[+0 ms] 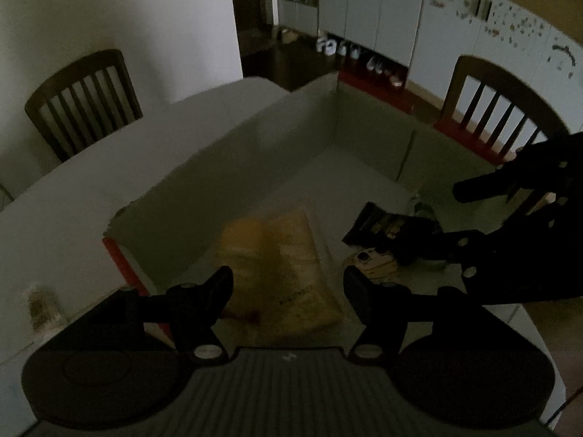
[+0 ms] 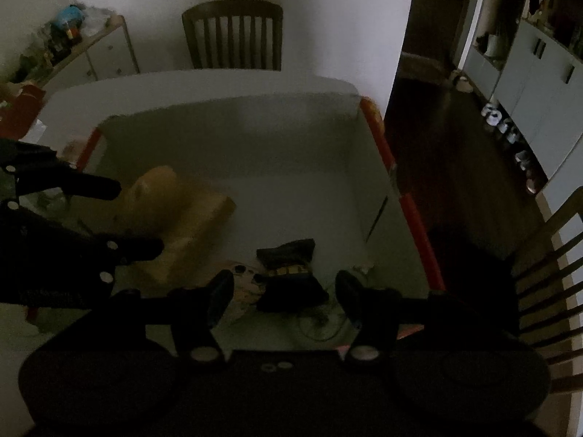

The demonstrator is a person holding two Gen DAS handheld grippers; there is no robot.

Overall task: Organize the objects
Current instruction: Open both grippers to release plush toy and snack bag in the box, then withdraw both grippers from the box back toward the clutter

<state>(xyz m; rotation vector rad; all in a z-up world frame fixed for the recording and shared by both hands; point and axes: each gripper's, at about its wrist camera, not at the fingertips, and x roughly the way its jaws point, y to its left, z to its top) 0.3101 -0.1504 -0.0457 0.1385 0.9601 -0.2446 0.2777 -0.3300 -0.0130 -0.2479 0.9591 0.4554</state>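
Over the box [image 2: 379,153], both grippers hang with fingers wide, empty. Right gripper [image 2: 284,291] should descend squarely onto the black pouch [image 2: 291,276], avoiding the yellow bag [image 1: 277,262] under the left gripper [image 1: 288,287].

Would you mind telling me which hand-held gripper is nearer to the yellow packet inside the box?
Left. The left hand-held gripper hangs open directly over the yellow packet; the right hand-held gripper is open off to its side, above the black packet.
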